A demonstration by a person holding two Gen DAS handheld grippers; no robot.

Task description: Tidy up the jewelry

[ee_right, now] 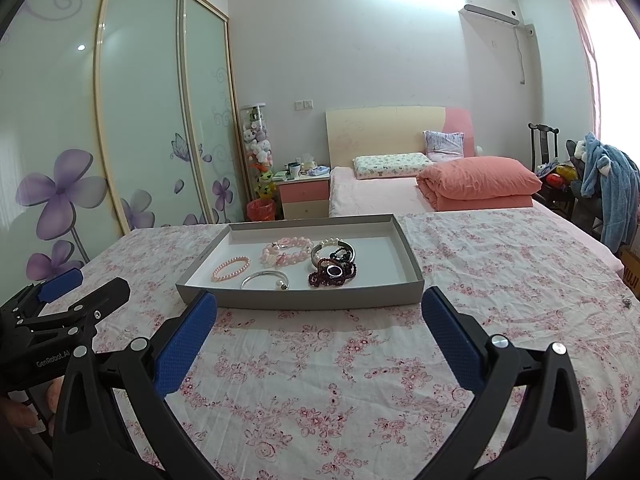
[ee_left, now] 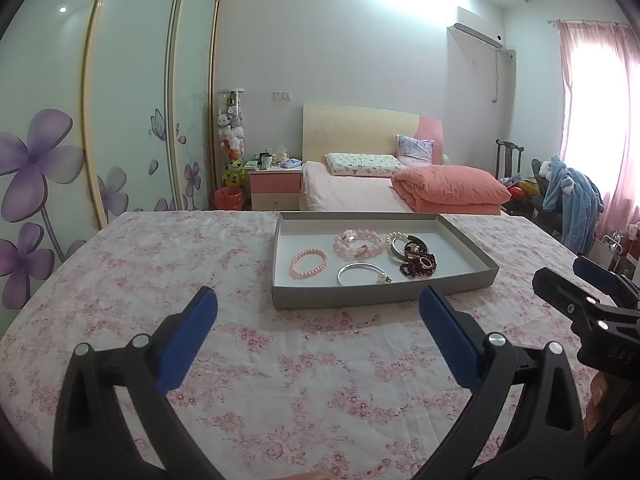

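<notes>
A grey tray [ee_left: 372, 298] [ee_right: 320, 300] sits on the floral tablecloth. It holds a small pink bead bracelet [ee_left: 308, 264] [ee_right: 231, 268], a larger pink bead bracelet [ee_left: 356, 243] [ee_right: 286, 251], a silver bangle [ee_left: 363, 274] [ee_right: 265, 280], a pearl-and-dark bangle [ee_left: 400, 242] [ee_right: 334, 250] and dark red beads [ee_left: 418, 264] [ee_right: 332, 272]. My left gripper [ee_left: 318, 306] is open and empty, short of the tray's near wall. My right gripper [ee_right: 319, 308] is open and empty, at the tray's near wall. Each gripper shows at the edge of the other's view.
The table carries a pink floral cloth [ee_left: 280, 380] [ee_right: 500, 280]. A small dark object [ee_right: 627, 301] lies on the cloth at far right. Behind stand a bed [ee_left: 360, 188], a nightstand [ee_left: 276, 188], sliding wardrobe doors [ee_left: 132, 112] and a chair with clothes [ee_left: 568, 196].
</notes>
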